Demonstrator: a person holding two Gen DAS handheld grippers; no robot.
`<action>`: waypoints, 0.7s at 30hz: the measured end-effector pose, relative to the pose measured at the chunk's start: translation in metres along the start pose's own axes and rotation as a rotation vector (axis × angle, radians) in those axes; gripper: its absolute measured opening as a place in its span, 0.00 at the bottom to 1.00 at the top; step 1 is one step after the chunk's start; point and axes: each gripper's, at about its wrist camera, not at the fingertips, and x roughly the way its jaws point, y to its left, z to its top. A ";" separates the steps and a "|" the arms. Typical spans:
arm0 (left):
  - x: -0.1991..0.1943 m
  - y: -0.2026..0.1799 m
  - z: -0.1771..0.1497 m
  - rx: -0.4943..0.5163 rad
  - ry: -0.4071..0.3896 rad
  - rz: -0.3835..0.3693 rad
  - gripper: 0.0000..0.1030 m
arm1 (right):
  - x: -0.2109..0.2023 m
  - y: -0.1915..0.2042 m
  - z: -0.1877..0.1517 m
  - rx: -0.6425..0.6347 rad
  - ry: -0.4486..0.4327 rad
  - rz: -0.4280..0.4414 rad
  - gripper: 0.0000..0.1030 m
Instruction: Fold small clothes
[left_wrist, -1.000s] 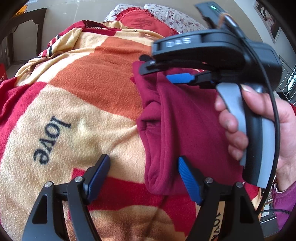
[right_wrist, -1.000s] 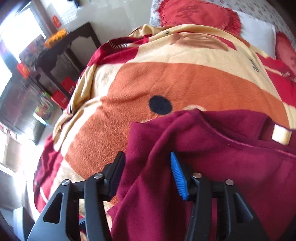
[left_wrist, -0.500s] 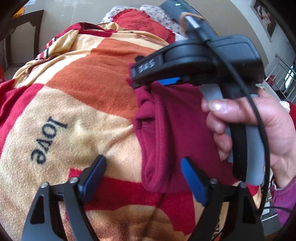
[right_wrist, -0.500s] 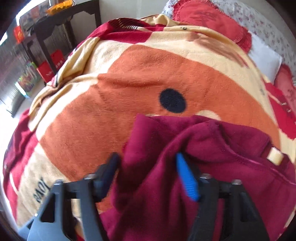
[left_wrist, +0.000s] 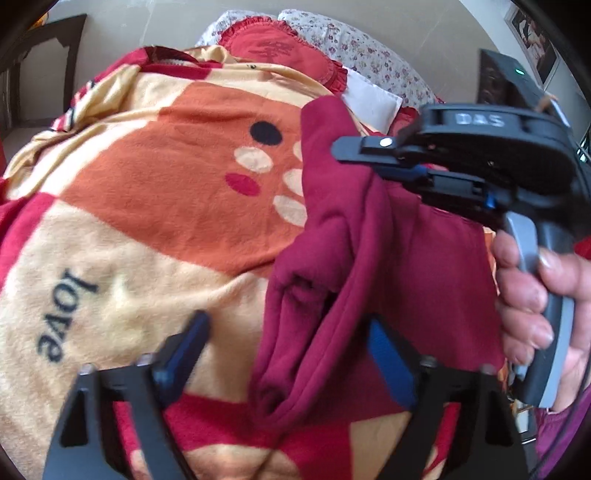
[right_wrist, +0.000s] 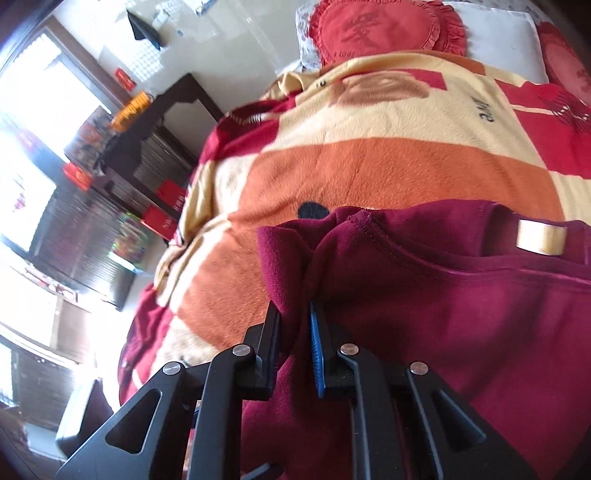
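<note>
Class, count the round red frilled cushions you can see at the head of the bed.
2: one cushion sits above the blanket's top edge, another cushion at the far right, partly cut off. More may be hidden.

The maroon garment (right_wrist: 443, 314) runs off the right and bottom edges of the right wrist view, so its full shape cannot be told. Its near fold sits behind the right gripper (right_wrist: 295, 332), hiding the pinched cloth. In the left wrist view, the left gripper (left_wrist: 288, 354) is blurred, its pads smeared. The hand (left_wrist: 535, 306) is cut off at the right edge. The blanket (left_wrist: 147, 221) hides the bed beneath.
</note>
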 end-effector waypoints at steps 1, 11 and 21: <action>0.003 -0.002 0.001 0.001 0.018 -0.009 0.43 | -0.006 -0.001 0.000 0.002 -0.008 0.008 0.00; -0.013 -0.030 -0.003 0.072 -0.059 -0.039 0.16 | -0.029 -0.005 0.005 0.045 -0.053 0.032 0.40; -0.013 -0.024 -0.007 0.055 -0.044 -0.039 0.16 | 0.036 0.035 0.019 -0.150 0.152 -0.184 0.50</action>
